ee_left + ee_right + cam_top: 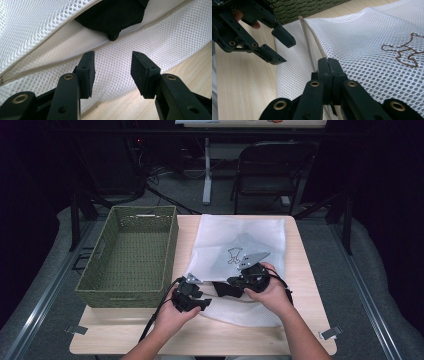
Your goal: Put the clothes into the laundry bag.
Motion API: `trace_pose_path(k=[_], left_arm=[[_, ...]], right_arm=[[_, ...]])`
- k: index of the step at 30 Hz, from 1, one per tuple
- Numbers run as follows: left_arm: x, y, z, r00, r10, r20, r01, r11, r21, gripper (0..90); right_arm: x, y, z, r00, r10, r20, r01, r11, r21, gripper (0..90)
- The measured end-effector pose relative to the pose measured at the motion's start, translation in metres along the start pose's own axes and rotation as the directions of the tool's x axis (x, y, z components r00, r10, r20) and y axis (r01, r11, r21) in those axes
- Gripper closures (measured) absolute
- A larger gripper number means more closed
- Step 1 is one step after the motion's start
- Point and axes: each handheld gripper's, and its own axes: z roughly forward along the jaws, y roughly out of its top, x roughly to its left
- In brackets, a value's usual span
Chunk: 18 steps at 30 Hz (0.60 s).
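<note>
Mesh laundry bag held open at its zipper edge on the table

From the left: a green woven basket (131,251) stands with nothing visible inside. Beside it the left gripper (113,72) hovers with jaws apart, holding nothing, over the white mesh bag (240,240) lying flat on the wooden table (305,265). A dark garment (112,17) sits in the bag's mouth. The right gripper (328,66) is clamped on the zipper edge (310,42). The bag looks light, limp and snag-prone; the stiffer zipper hem seems the surest hold.
</note>
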Motion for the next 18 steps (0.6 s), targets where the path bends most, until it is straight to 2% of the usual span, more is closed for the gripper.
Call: trace_pose_path(k=[6,7,14,18], left_arm=[[0.001,-0.004,-0.005,0.9999,0.01,-0.01,-0.01,0.9999,0.01,54.8],[0.001,-0.005,-0.006,1.0,0.002,-0.004,-0.002,1.0,0.008,54.9],[0.002,-0.01,-0.014,0.9998,0.018,-0.002,-0.018,0.9996,0.02,54.9],[0.002,-0.014,-0.018,0.9997,0.022,-0.005,-0.022,0.9996,0.018,54.8]], right_arm=[[-0.002,-0.001,-0.001,0.9999,0.003,-0.015,-0.002,1.0,0.008,89.9],[-0.003,-0.001,-0.001,0.9998,0.004,-0.018,-0.003,1.0,0.009,89.9],[-0.001,-0.002,0.001,0.9997,-0.002,-0.023,0.003,0.999,0.032,89.9],[0.0,-0.002,0.001,0.9996,-0.022,-0.018,0.023,0.997,0.072,89.9]])
